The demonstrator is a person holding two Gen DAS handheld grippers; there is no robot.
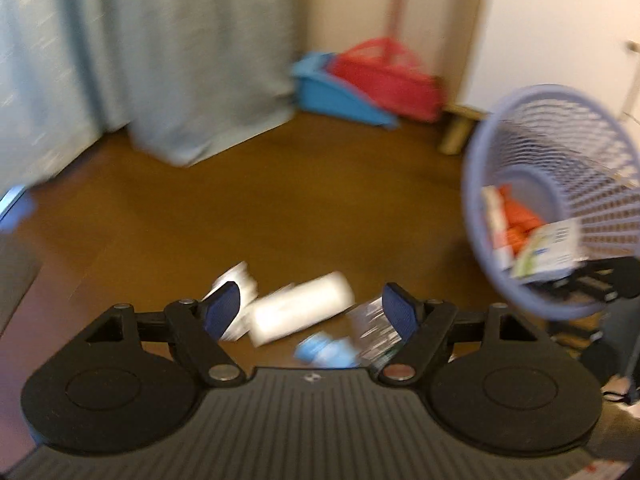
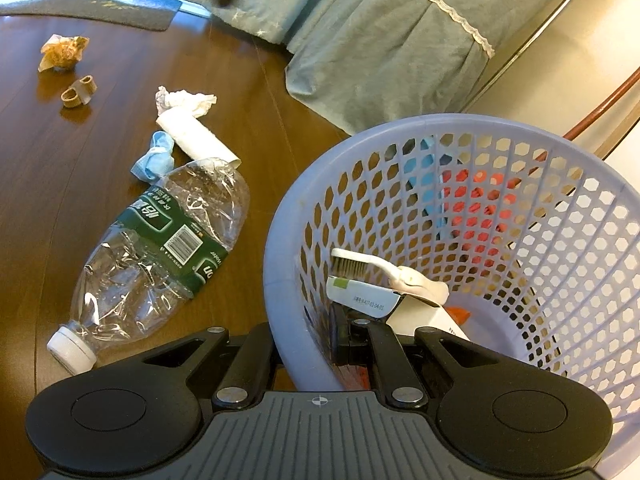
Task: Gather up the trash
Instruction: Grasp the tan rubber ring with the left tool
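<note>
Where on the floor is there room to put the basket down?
Bare floor lies left of the crushed bottle, below the cardboard ring. It is crowded from the white roll and blue mask down to the basket.

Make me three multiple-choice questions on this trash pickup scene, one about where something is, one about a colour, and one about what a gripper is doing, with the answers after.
1. Where does the crushed plastic bottle lie?
A. inside the basket
B. on the wooden floor left of the basket
C. on the bedding

2. What colour is the mesh basket?
A. pale lilac-blue
B. green
C. black

3. How does the right gripper stand?
A. open above the bottle
B. shut on the basket's rim
C. shut on the toothbrush

Answers:
1 B, in the right wrist view it lies flat on the brown boards beside the basket.
2 A, its rim and mesh wall are pale lilac-blue in both views.
3 B, one finger sits inside the wall and one outside, clamping the rim, while the left gripper is open over the floor litter.
</note>
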